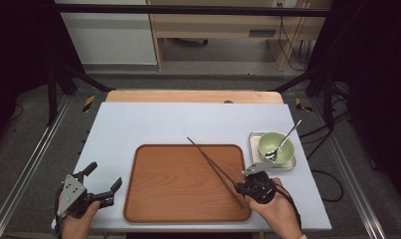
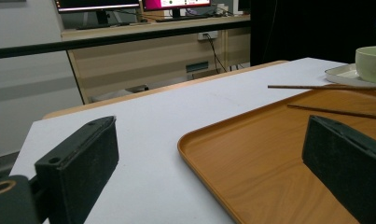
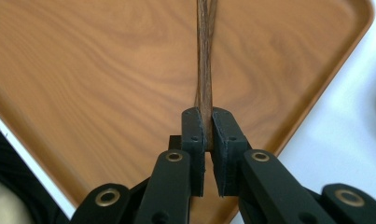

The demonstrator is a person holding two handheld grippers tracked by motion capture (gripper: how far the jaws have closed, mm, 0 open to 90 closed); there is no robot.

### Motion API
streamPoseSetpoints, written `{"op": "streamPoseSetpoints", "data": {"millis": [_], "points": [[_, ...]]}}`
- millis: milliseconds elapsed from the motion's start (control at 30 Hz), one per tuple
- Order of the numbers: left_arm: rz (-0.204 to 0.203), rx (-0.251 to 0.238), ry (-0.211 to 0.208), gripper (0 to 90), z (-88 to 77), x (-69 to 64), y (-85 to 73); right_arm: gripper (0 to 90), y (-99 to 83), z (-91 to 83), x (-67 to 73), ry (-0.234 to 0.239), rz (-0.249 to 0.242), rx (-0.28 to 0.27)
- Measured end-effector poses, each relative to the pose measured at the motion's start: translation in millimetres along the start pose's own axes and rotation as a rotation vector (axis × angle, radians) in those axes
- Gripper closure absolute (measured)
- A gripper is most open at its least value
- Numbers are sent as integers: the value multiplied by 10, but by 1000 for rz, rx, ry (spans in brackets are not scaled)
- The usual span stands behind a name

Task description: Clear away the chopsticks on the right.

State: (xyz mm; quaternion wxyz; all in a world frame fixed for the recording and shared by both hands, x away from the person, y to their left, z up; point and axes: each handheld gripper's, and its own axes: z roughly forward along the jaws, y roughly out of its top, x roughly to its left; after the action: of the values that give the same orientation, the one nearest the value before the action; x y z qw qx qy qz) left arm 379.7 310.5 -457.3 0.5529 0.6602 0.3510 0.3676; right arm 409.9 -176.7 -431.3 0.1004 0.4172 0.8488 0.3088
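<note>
The high view looks forward and down over the whole table (image 1: 138, 119). The left tool's camera sits low, looking level across the tray (image 2: 269, 158), which lies ahead of that tool. The right tool's camera looks steeply down, very near the tray (image 3: 106, 70); its upper part seems blurred. All three share the tray.

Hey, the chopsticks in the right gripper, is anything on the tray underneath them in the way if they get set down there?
Nothing visible is. The right gripper is shut on the chopsticks, which slant over the wooden tray. The tray's surface below them is bare; the bowl with its spoon stands off to the side, beyond the tray's rim.
</note>
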Motion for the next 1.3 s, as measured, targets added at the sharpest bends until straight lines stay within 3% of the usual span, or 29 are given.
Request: {"op": "streamPoseSetpoints", "data": {"millis": [400,867,1133,1267,1300], "points": [[2,2,-8,37,7,-13,1,843,-154,35,154,5,31,60],[-1,-3,-14,37,11,-28,7,835,-180,118,176,11,49,90],[3,1,-15,37,10,-30,12,785,-199,134,185,15,41,79],[4,-2,-15,37,9,-33,15,744,-183,106,192,4,54,55],[4,-1,-16,37,8,-31,16,709,-177,92,164,9,34,24]]}}
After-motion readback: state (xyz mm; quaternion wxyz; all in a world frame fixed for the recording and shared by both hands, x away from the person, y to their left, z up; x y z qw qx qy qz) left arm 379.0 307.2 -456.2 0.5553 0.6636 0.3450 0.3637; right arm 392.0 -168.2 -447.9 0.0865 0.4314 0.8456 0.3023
